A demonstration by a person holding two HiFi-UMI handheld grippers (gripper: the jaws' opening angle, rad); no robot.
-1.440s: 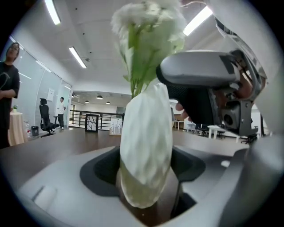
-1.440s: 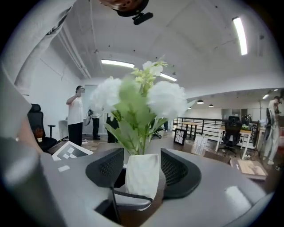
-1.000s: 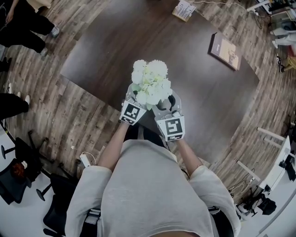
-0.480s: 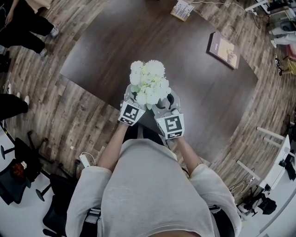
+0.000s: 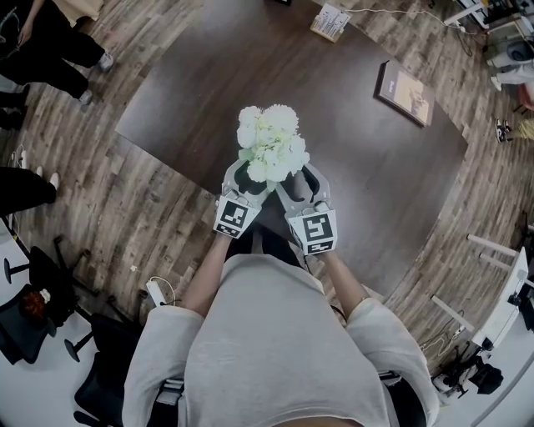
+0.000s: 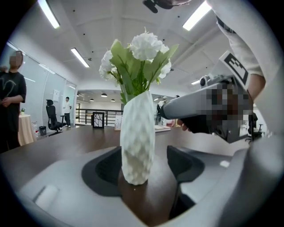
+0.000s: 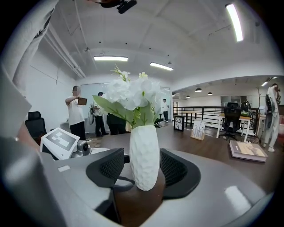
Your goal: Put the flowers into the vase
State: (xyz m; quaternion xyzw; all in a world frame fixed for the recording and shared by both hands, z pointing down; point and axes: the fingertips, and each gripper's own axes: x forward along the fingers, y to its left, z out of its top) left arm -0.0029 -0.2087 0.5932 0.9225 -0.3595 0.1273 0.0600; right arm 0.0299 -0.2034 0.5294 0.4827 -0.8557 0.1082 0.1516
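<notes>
A white textured vase [image 6: 137, 142] stands upright on the dark table [image 5: 367, 167] with white flowers [image 5: 271, 142] and green leaves in it. From above the blooms hide the vase. My left gripper [image 6: 144, 166] is open, with the vase between its jaws and a gap on each side. From the other side my right gripper [image 7: 143, 168] also has the vase [image 7: 144, 155] between its jaws. It is open: the pads stand close to the vase and a narrow gap shows on the left. Both grippers lie level, near the table's front edge.
A book [image 5: 405, 92] lies at the table's far right and a small booklet [image 5: 331, 20] at its far edge. People stand on the wood floor at the left [image 5: 50, 50]. Office chairs and desks ring the room.
My left gripper has shifted a little beside the vase. The right gripper, vase and flowers have kept still.
</notes>
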